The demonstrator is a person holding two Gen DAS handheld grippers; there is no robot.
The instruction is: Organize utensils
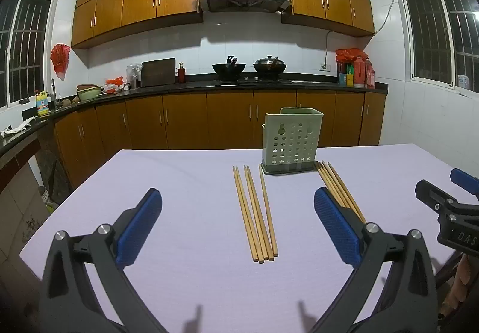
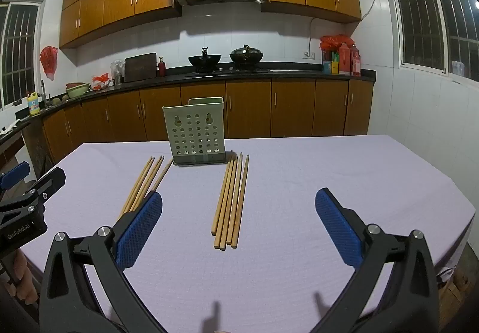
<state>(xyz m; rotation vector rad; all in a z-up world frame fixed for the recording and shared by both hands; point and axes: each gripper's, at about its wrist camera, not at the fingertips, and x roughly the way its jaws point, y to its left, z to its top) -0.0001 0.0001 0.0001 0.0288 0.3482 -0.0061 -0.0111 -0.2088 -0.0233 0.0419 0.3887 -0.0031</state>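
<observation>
Left wrist view, two bundles of wooden chopsticks (image 1: 256,213) (image 2: 230,202) on a lilac tablecloth (image 1: 185,273), flanking a green perforated holder (image 1: 292,141), left gripper (image 1: 238,225) jaws wide over one bundle, right gripper (image 2: 238,226) jaws wide over the other, kitchen cabinets (image 1: 185,120) behind.

- Lavender cloth over the bench (image 1: 185,183): matt, fine woven texture.
- Left bundle of light wooden chopsticks (image 1: 256,213) and right bundle of the same (image 2: 229,201): bare wood, smooth, matt.
- Pale green perforated plastic utensil holder (image 2: 194,129): smooth, low sheen, darker grey plastic base.
- Left gripper (image 1: 238,225) and right gripper (image 2: 238,225): matt black plastic arms, shiny metal pivot pins, blue pads (image 2: 139,228) with knurled rubbery texture.
</observation>
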